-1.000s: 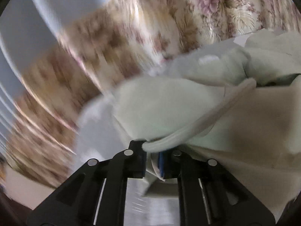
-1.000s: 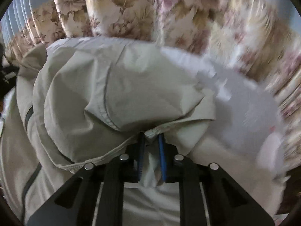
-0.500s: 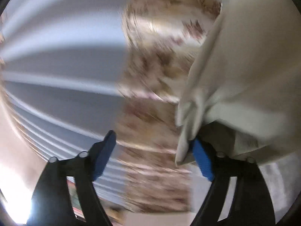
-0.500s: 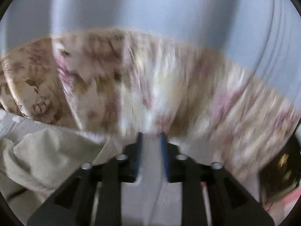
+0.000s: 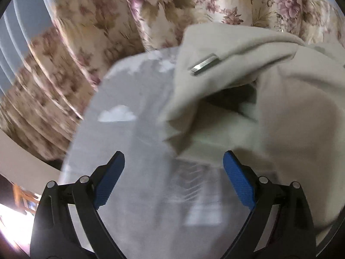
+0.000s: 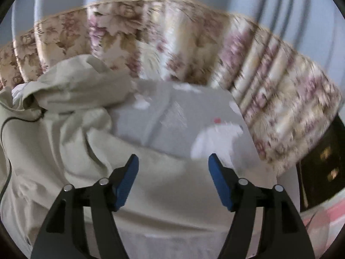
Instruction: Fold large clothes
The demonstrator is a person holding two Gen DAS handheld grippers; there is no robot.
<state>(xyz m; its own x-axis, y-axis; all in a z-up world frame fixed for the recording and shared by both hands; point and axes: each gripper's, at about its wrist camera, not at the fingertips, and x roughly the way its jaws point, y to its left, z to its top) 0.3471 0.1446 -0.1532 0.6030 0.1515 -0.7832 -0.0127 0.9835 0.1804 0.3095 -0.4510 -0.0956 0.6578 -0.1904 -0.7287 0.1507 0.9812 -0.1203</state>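
Both grippers have just let go: the left gripper [image 5: 173, 161] and right gripper [image 6: 173, 165] now hang spread wide and empty over the beige jacket [image 6: 71, 142] — dropped in a heap, seemingly unfolded, on the grey surface [image 5: 129, 151] near its far edge.

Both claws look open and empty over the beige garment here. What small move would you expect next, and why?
Probably a regrasp: the right claw lowers and closes on the beige garment edge lying just beneath it. Both it and the left claw are open and hold nothing, and the garment sits bunched and uneven on the grey surface, so it looks far from folded.
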